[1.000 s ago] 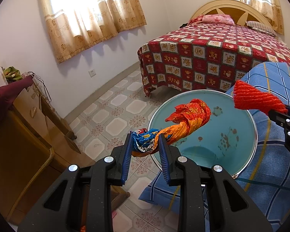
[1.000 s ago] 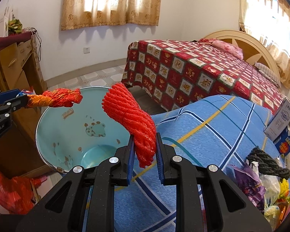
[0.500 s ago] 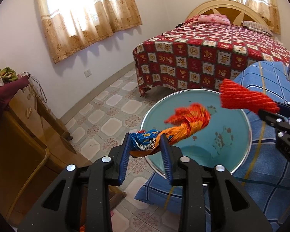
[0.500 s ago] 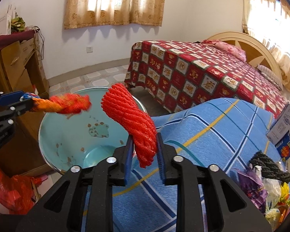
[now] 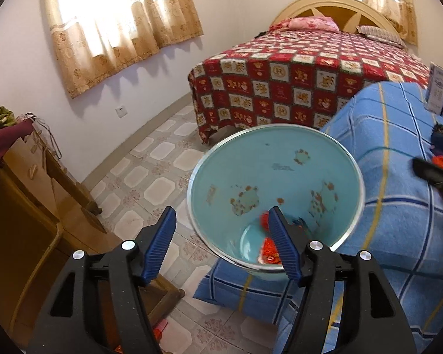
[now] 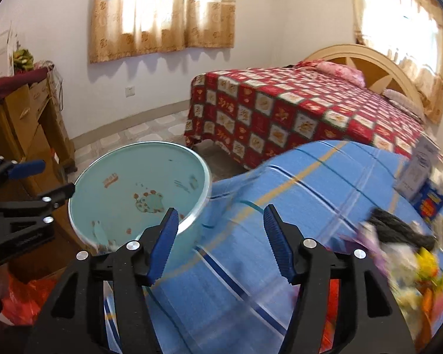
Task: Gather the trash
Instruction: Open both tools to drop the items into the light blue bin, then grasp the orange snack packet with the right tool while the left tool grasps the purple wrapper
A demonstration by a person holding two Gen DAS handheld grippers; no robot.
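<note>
A light blue bucket (image 5: 348, 159) (image 6: 109, 165) stands against the blue-checked cloth. My left gripper (image 5: 221, 236) is open and empty just above the bucket's near rim. Red and orange trash (image 5: 270, 250) lies blurred at the bucket's bottom, partly hidden by my right finger. My right gripper (image 6: 220, 230) is open and empty over the blue cloth (image 6: 310, 194), beside the bucket's right rim. More trash (image 6: 422, 268), a black rope (image 6: 398, 230) among it, lies on the cloth at the right.
A bed with a red patterned cover (image 5: 295, 73) stands behind the bucket. A wooden cabinet (image 5: 23, 200) is at the left. A white box (image 6: 416, 168) and a blue packet (image 6: 431, 203) stand on the cloth. Red plastic (image 6: 20, 301) lies low left.
Both grippers have opened. The orange wrapper left my left gripper and the red mesh left my right; red pieces now lie in the bucket. My right gripper has swung right.
</note>
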